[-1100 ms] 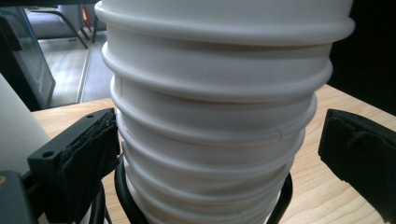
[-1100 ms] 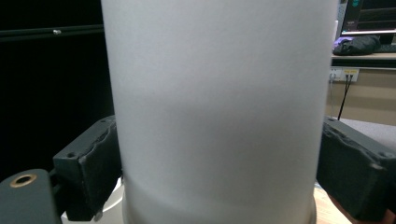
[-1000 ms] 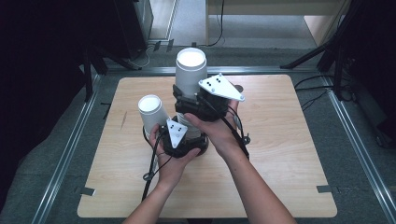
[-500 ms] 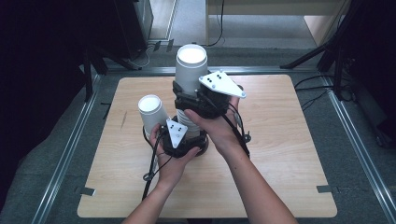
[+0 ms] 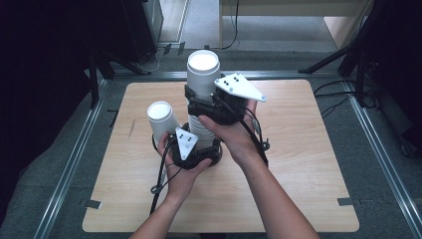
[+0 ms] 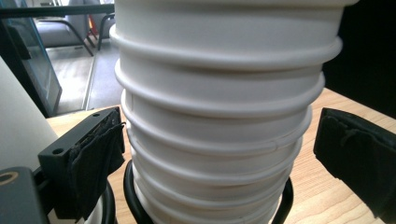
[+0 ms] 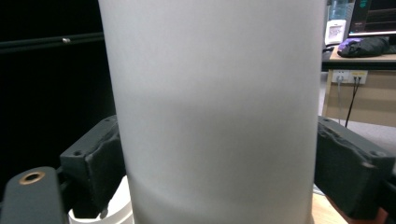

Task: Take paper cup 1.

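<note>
stack: a tall stack of nested white paper cups (image 5: 199, 134) stands upright mid-way across the light wooden tabletop (image 5: 308, 164); taken as landmark.
done: one separate white paper cup (image 5: 160, 119) is set upright just left of the stack, apparently already pulled off.
in hand: the top white paper cup (image 5: 203, 74) is being gripped for separation; not yet seen lifted clear.
left: judged most of the stack remains to be unnested.
right gripper (image 7: 219, 140): jaws have just been closing, pads now pressed on both sides of the top cup, high on the stack.
left gripper (image 6: 210, 154): jaws have just been opening; they stand wide astride the stack's lower ribbed rims, the right pad apart, contact at the left pad cannot be told.
</note>
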`<state>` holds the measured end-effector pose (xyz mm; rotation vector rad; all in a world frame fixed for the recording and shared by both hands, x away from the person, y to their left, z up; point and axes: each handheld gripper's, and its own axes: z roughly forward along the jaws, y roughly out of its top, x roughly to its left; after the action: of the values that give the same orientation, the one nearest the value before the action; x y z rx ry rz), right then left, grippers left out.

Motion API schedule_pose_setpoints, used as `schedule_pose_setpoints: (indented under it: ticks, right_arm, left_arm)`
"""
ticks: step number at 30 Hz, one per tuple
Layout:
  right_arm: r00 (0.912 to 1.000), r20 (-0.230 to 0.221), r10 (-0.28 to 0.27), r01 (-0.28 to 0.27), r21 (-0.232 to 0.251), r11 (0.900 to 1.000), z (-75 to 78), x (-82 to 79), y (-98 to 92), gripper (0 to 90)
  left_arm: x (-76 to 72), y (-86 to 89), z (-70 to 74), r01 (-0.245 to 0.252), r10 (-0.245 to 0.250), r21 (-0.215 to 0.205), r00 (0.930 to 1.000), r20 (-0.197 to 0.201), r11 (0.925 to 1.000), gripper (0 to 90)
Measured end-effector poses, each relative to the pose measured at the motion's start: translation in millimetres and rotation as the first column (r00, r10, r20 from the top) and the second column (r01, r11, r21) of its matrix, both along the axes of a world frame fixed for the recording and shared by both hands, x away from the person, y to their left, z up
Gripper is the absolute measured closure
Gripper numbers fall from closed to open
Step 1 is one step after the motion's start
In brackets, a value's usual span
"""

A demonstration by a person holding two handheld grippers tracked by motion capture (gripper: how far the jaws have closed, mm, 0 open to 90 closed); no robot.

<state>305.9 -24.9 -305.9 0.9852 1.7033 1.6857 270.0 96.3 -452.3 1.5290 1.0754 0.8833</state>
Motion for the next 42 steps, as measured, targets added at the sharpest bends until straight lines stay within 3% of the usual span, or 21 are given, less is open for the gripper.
schedule_pose_setpoints:
  ticks: [17, 25, 35, 42]
  right_arm:
    - [0.9981, 0.059, -0.018, 0.017, 0.012, 1.000, 19.3, -6.0, 0.6, 15.0]
    - [0.9939, 0.101, -0.044, 0.043, 0.013, 0.999, 36.9, -12.2, 1.7, 17.1]
    - [0.9908, 0.122, -0.059, 0.049, 0.085, 0.995, 58.9, -13.5, -12.5, 17.2]
    - [0.9876, 0.149, -0.050, 0.034, 0.103, 0.994, 69.3, -18.7, -18.4, 17.2]
  left_arm:
    - [-2.6, 0.3, 2.1, 0.002, -0.003, 0.003, 0.9999, 0.010, 1.0000, 1.9]
    - [-1.6, 1.8, 0.3, -0.003, 0.003, 0.014, 1.0000, -0.009, 0.9999, 2.0]
    - [0.4, 0.2, -2.2, -0.013, 0.013, 0.027, 0.9996, -0.025, 0.9996, 5.7]
    - [0.8, -0.4, -2.8, -0.022, 0.023, 0.030, 0.9995, -0.023, 0.9993, 7.3]
